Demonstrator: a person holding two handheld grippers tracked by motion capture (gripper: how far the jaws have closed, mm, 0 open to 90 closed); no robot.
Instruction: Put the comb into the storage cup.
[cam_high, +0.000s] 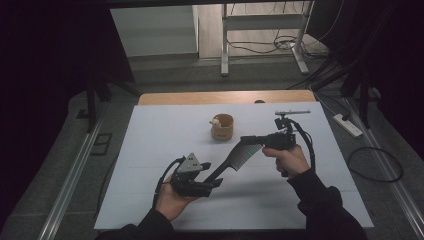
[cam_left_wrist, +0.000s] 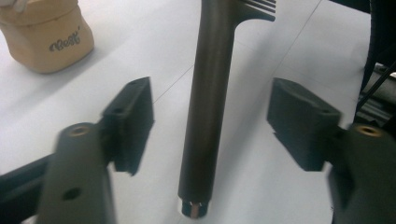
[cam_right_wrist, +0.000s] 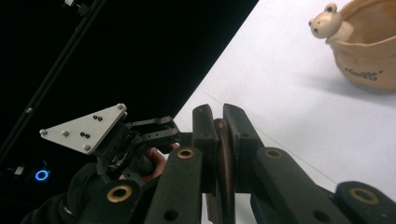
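Right gripper clamps the comb above the white table, dark room around; left gripper gapes, comb handle untouched between its jaws.

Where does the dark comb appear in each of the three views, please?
High view: the comb lies slantwise at centre, between the left gripper and the right gripper.
Left gripper view: its handle runs up the middle, between open jaws, untouched.
Right gripper view: seen edge-on, clamped between the jaws.
Shared landmark: the tan cup.
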